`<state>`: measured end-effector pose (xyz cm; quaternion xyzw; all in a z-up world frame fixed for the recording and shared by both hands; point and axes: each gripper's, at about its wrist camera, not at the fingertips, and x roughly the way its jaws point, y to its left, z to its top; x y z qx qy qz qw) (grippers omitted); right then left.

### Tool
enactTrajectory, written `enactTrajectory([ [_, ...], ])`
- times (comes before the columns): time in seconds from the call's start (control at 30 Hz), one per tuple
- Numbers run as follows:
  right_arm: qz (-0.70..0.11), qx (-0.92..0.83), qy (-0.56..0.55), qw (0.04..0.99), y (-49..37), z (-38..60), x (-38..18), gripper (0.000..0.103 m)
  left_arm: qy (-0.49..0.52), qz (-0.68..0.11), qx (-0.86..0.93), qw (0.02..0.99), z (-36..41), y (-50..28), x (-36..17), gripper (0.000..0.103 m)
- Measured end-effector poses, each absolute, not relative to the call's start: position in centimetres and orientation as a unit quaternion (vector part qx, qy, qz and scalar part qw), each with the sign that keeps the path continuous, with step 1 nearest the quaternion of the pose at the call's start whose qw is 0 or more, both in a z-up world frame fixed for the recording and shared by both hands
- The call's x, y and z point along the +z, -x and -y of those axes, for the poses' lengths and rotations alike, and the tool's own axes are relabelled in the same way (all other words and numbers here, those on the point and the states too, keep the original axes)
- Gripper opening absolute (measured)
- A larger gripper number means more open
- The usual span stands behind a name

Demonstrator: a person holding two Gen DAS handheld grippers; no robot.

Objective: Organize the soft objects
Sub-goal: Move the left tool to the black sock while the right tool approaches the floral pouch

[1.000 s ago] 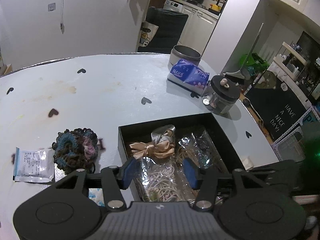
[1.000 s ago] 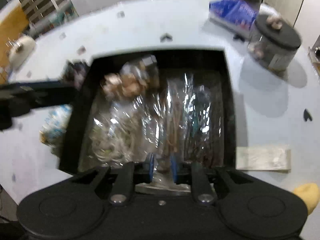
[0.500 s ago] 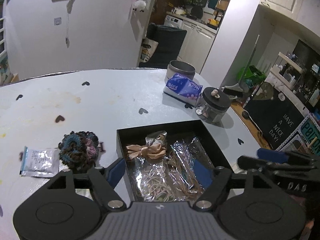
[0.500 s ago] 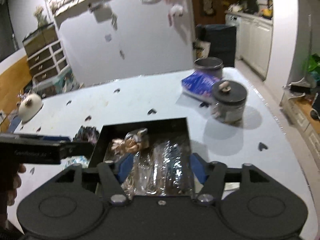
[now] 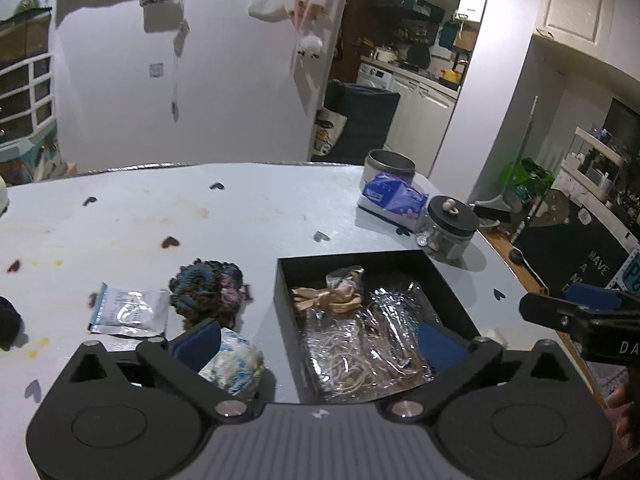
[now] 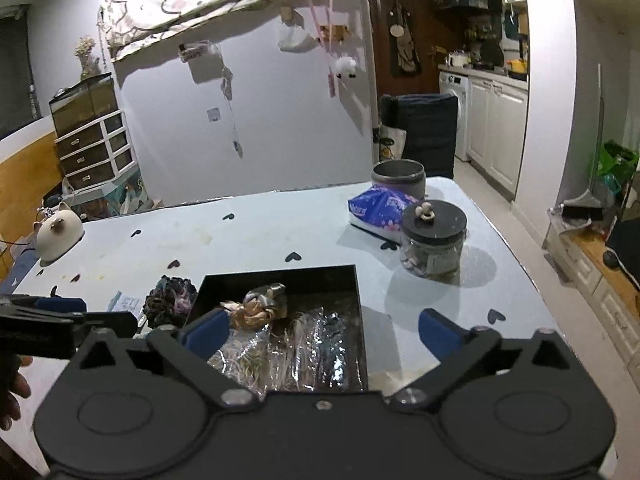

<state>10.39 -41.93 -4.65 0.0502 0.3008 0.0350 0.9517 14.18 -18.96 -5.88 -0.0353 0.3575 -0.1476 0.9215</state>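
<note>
Left wrist view: pale blue table [image 5: 248, 216] with dark heart prints. Shallow black square box [image 5: 444, 280] holds a peach satin ribbon bow [image 5: 326, 300] at its far end and crinkly clear plastic bags of pale bands [image 5: 360, 344] nearer; glare hides most bag contents. Left of the box, a knobbly blue-purple crocheted scrunchie [image 5: 208, 294] lies on the table beside a flat white foil sachet [image 5: 128, 314], print unreadable. A white-and-blue floral fabric scrunchie [image 5: 234, 364] sits just beside the box, partly covered by the left gripper [image 5: 318, 340], whose blue pads are spread wide and hold nothing; one pad overlaps the floral scrunchie in view, contact unclear. A dark soft object [image 5: 8, 322] is cut off at the left edge. Behind: grey metal tin [image 5: 390, 166], purple tissue pack [image 5: 394, 198], glass jar with black lid [image 5: 450, 226].

Right wrist view: right gripper [image 6: 320, 330] spread wide above the box, holding nothing.
</note>
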Motion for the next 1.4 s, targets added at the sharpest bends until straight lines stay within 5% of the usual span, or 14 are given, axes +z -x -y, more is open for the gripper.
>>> enactTrajectory([
  [0.6, -0.29, 0.005, -0.04, 0.956, -9.6, 38.8, -4.6, 0.103, 0.047, -0.336, -0.14, 0.93, 14.3, -13.6, -5.8, 0.103],
  [1.4, -0.308, -0.001, -0.056, 0.95, -11.2, 24.5, -5.0, 0.103, 0.042, -0.331, -0.096, 0.938, -2.2, -15.6, -6.0, 0.103],
])
